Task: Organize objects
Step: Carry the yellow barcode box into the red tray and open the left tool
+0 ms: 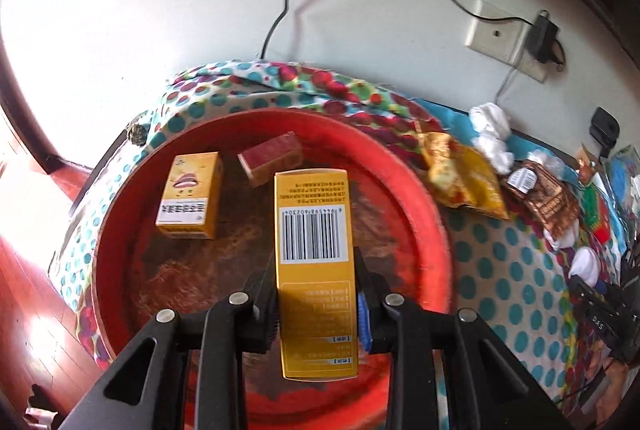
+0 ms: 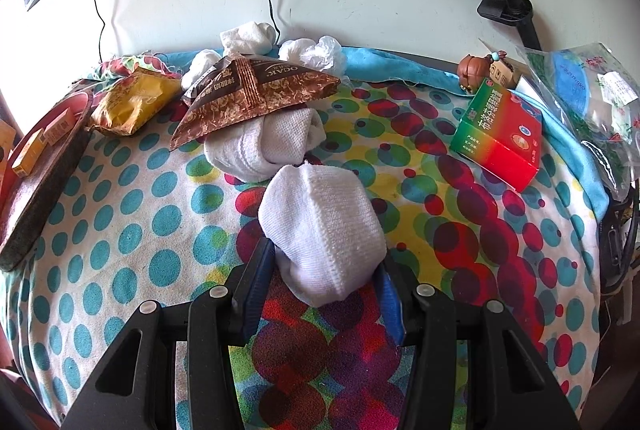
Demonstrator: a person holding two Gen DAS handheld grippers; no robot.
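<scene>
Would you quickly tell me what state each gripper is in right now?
Left gripper: shut on the tall yellow box, held above the red tray.
Right gripper: shut on the white rolled sock.

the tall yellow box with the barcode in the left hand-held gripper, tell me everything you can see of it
The tall yellow cardboard box is clamped near its lower half between the pads of the left hand-held gripper. Its facing side bears a white barcode panel and upside-down small print. It is held over the round red tray; whether it touches the tray cannot be told.
</scene>
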